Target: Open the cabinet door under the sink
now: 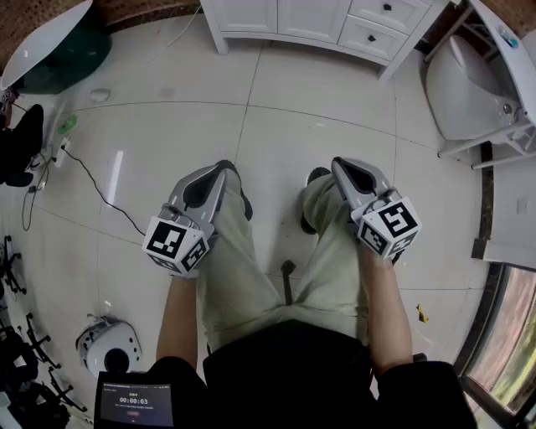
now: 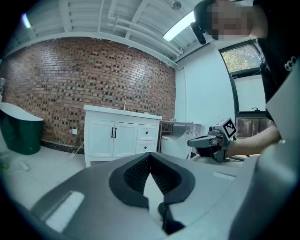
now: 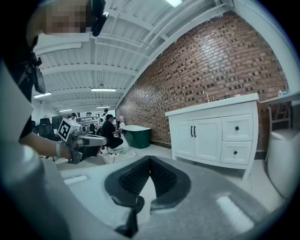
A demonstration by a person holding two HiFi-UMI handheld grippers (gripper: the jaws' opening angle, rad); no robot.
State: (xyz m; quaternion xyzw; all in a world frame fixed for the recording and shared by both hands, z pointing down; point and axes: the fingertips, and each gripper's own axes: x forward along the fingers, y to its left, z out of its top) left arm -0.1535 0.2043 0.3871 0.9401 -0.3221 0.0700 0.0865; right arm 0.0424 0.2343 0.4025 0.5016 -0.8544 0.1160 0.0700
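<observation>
The white sink cabinet (image 1: 318, 21) stands against the brick wall, far ahead of me across the tiled floor. Its two doors (image 2: 112, 138) are closed, with dark handles side by side; the right gripper view shows the same doors (image 3: 197, 138). My left gripper (image 1: 222, 170) hovers over the person's left knee, jaws shut with nothing between them. My right gripper (image 1: 339, 163) hovers over the right knee, also shut and empty. Each gripper shows in the other's view: right gripper (image 2: 208, 139), left gripper (image 3: 86, 139). Neither is near the cabinet.
A white toilet (image 1: 469, 84) stands right of the cabinet. A green and white bathtub (image 1: 50, 42) sits at the far left. A black cable (image 1: 100, 193) runs over the floor on the left, near a round white device (image 1: 107, 345). A tablet (image 1: 134, 406) lies at the bottom.
</observation>
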